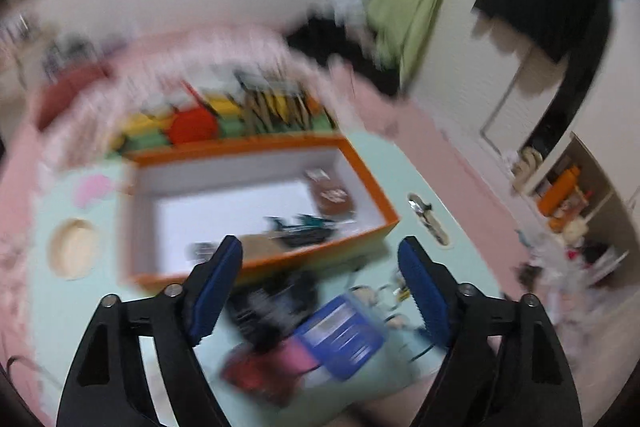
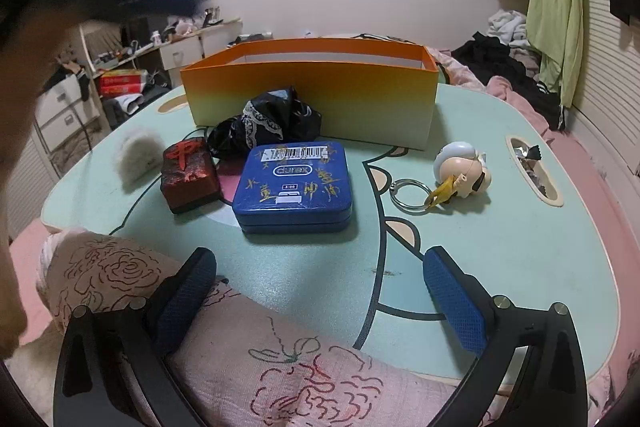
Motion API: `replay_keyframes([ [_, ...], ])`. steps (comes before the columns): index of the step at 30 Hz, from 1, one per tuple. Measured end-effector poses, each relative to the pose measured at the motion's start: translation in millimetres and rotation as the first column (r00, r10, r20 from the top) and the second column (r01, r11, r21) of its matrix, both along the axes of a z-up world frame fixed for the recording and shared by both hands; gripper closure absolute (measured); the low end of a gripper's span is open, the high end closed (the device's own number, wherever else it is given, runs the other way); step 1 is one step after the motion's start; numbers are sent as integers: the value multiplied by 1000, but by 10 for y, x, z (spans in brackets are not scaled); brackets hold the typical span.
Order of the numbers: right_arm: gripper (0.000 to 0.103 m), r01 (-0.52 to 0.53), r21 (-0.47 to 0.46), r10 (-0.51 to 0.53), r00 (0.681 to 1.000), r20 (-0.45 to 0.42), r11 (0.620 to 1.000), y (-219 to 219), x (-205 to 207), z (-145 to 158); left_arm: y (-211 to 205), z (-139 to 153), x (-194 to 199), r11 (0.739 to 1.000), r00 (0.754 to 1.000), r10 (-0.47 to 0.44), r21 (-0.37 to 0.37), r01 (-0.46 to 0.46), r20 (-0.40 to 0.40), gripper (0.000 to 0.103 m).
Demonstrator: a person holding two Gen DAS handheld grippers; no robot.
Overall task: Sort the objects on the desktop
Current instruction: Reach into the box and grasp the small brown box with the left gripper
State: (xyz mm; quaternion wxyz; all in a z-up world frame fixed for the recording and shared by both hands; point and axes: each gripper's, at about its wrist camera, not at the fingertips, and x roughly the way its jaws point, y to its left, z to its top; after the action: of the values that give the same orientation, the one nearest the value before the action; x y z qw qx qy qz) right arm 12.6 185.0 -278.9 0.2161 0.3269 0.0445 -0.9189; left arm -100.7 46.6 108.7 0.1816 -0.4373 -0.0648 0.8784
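Left wrist view, blurred: left tool (image 1: 320,263) high over the counter (image 1: 80,307), tilted down, fingers spread wide, holding nothing. One orange box (image 1: 360,171) beyond it, a few dark items inside.

Right wrist view: right tool (image 2: 320,275) low at the near edge, wide open, empty. Ahead: one blue tin (image 2: 294,185), one red block (image 2: 190,175), one black bag (image 2: 266,121), one keychain figure (image 2: 462,171), one fluffy pouch (image 2: 136,154).

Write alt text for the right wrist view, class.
Open right tongs hover low over a mint-green table facing a blue tin, with a red mahjong block, black bag and figure keychain before an orange box.
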Motion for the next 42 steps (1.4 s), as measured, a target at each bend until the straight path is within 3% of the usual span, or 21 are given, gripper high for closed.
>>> replay_keyframes([
  [2,0,0,0,0,1000,0,1000,2,0,0,236,-159,-457,1000,991,12,-4,-12,134,43],
  [5,0,-3,-3,3,1000,-1,1000,-20,6,8,578,-415,-924,991,974,29,-137,1,223,45],
  [6,0,-5,-6,5,1000,-2,1000,-23,5,11,678,-535,-1084,984,964,46,-180,1,261,51],
  [7,0,-7,-8,7,1000,-2,1000,-22,4,13,695,-605,-1131,985,956,58,-174,-8,287,55],
  [11,0,-10,-10,10,1000,-3,1000,-28,-5,15,724,-875,-1327,995,921,56,-100,-19,384,57],
  [14,0,-11,-15,11,1000,-3,1000,-33,-1,18,656,-885,-1289,995,927,46,-97,-10,373,57],
  [16,0,-12,-18,12,1000,-3,1000,-45,3,25,533,-889,-1235,984,932,87,-178,-24,353,67],
  [18,0,-12,-16,12,1000,-4,1000,-62,9,26,428,-866,-1177,970,944,114,-241,-38,311,69],
  [20,0,-12,-16,12,1000,-4,1000,-66,9,20,317,-771,-1139,978,957,106,-204,-50,270,69],
  [21,0,-13,-16,13,1000,-4,1000,-66,10,18,290,-700,-1116,987,964,86,-151,-48,252,68],
  [22,0,-13,-17,13,1000,-3,1000,-67,11,18,291,-616,-1100,994,968,72,-100,-49,241,59],
  [24,0,-14,-20,14,1000,-3,1000,-64,14,17,352,-542,-1106,994,970,77,-90,-58,232,44],
  [27,0,-17,-18,17,1000,-5,1000,-64,15,19,584,-517,-1187,976,978,95,-210,-55,186,43],
  [30,0,-17,-19,17,1000,-5,1000,-58,14,16,748,-776,-1281,952,966,78,-306,1,246,44],
  [31,0,-17,-19,17,1000,-4,1000,-59,14,13,780,-923,-1333,942,953,83,-336,21,292,46],
  [32,0,-18,-21,18,1000,-1,1000,-57,11,9,791,-953,-1345,933,958,90,-359,14,271,48],
  [33,0,-19,-24,19,1000,-1,1000,-55,11,8,801,-951,-1341,922,962,96,-387,10,254,58],
  [37,0,-20,-24,20,1000,-4,1000,-55,18,8,700,-897,-1283,924,968,66,-382,33,242,62],
  [39,0,-20,-24,20,1000,-4,1000,-57,19,7,589,-746,-1191,943,985,36,-331,23,171,62],
  [42,0,-20,-25,20,1000,-4,1000,-51,18,1,355,-331,-790,981,999,-36,-192,42,32,62],
])
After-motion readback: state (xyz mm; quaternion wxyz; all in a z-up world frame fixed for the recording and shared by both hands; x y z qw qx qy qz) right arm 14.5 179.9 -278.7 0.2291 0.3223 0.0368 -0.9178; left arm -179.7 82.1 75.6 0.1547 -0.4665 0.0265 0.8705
